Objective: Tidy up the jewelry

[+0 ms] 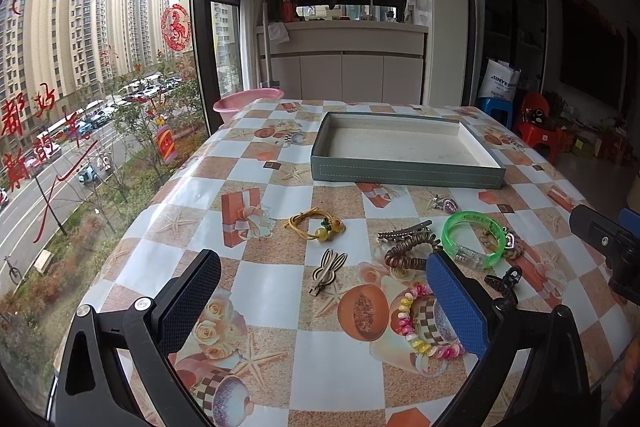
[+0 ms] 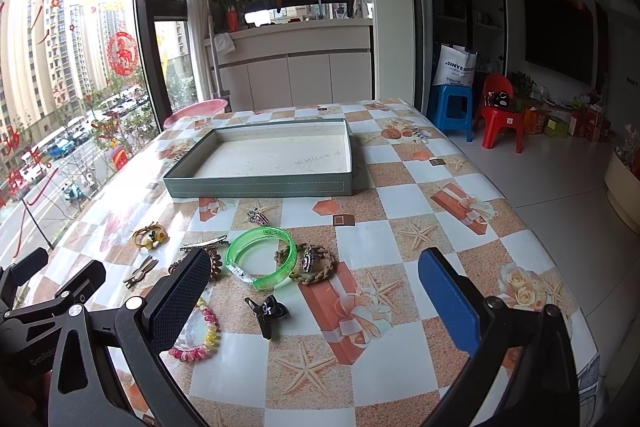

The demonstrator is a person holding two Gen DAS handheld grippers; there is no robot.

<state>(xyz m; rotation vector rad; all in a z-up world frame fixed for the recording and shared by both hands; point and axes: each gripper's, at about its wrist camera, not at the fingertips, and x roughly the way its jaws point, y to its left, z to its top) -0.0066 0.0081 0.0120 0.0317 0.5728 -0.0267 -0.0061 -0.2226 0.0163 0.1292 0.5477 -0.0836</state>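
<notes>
Both my grippers, left gripper and right gripper, hung with jaws wide and nothing between them; the green bangle, black claw clip and other jewelry lay on the table near the bare tray.

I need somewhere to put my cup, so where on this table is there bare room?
Free: the tablecloth right of the green bangle, out to the table's edge, and inside the empty tray. Crowded: the jewelry cluster from the yellow hair tie to the black claw clip.
</notes>
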